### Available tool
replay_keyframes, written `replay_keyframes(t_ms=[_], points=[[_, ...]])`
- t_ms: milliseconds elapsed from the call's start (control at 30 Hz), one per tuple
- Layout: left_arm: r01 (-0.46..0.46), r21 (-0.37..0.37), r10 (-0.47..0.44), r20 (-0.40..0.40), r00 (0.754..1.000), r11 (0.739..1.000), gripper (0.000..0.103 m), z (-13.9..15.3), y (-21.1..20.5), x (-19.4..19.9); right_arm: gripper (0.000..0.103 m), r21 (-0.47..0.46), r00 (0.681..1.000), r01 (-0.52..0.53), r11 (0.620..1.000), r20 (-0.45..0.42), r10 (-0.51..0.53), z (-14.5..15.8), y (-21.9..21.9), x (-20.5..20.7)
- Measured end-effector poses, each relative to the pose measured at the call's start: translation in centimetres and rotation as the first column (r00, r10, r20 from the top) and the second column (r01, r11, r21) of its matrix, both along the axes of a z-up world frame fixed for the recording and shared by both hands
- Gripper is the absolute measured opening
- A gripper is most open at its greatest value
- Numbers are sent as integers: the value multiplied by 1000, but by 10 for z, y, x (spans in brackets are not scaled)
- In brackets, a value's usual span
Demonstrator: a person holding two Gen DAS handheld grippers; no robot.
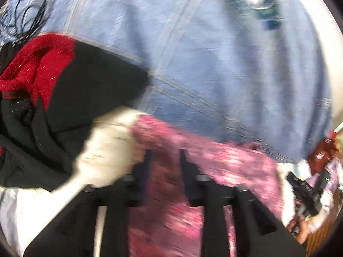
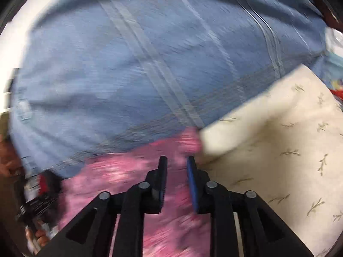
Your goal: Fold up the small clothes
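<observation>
1. Left wrist view: the left gripper [image 1: 165,156] points down over a pink mottled garment [image 1: 225,162], which lies across the near part of a blue bedsheet with pale stripes [image 1: 214,53].
2. Its jaws stand spread, with pink cloth in the gap between them; motion blur hides whether either pad presses on the cloth.
3. A cream cloth [image 1: 107,150] overlaps the left finger of this gripper and touches the pink garment's left end.
4. A heap of red and black clothing [image 1: 64,81] lies to the left, just beside the cream cloth.
5. At the right edge the right gripper [image 1: 304,190] shows as a dark blurred body with a hand [image 1: 300,229] on it; a red packet [image 1: 321,152] lies just above it.
6. A blurred dark cable [image 1: 32,10] lies at the top left, and a teal object with a ring [image 1: 259,2] at the top right.
7. Right wrist view: the right gripper [image 2: 176,160] hangs over the same pink mottled garment [image 2: 118,171], jaws narrowly parted, blue pads facing, with no cloth visibly pinched.
8. A cream fabric with a leaf-sprig print [image 2: 289,150] lies to the right, its corner touching the pink garment's far edge.
9. The blue bedsheet [image 2: 150,64] fills the far field.
10. At the lower left the left gripper [image 2: 42,192] appears, dark and blurred, with fingers [image 2: 40,237] around it.
</observation>
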State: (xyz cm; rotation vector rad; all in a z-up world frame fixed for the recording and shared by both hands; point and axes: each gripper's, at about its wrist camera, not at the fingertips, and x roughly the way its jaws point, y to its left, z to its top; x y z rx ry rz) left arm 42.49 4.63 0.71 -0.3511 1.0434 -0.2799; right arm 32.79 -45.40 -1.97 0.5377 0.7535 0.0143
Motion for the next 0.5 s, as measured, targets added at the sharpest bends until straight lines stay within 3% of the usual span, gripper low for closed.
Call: replay_keyframes(t_ms=[33, 67, 167, 200, 233, 267, 300, 333, 433, 500], points=[[18, 6, -18, -1, 1000, 1000, 62, 1, -8, -4, 36, 1, 999, -30, 1000, 22, 30, 5, 6, -5], [34, 16, -34, -6, 999, 999, 62, 0, -16, -7, 40, -11, 998, -62, 998, 32, 62, 7, 15, -11], [91, 64, -85, -96, 992, 994, 62, -30, -42, -7, 39, -22, 994, -106, 994, 5, 106, -4, 30, -15], [100, 97, -84, -152, 985, 990, 61, -47, -48, -9, 38, -58, 994, -102, 993, -48, 99, -18, 34, -15], [112, 119, -92, -161, 983, 987, 61, -59, -51, -12, 38, -81, 991, -97, 992, -95, 89, -29, 35, -10], [124, 173, -109, -94, 990, 977, 61, -56, -57, -19, 37, -77, 985, -108, 991, -142, 96, -47, 33, -8], [140, 209, -123, -92, 988, 968, 61, -54, -62, -21, 36, -94, 992, -98, 991, -87, 90, -45, 33, -14], [147, 223, -127, -103, 987, 964, 61, -53, -63, -24, 36, -110, 990, -107, 988, -101, 96, -44, 33, -14], [142, 112, -124, -154, 980, 984, 61, -40, -47, -32, 40, -105, 990, -101, 989, -111, 90, -31, 36, -21], [125, 32, -118, -154, 981, 992, 61, -28, -26, -49, 41, -40, 994, -106, 994, -41, 105, -15, 37, -42]])
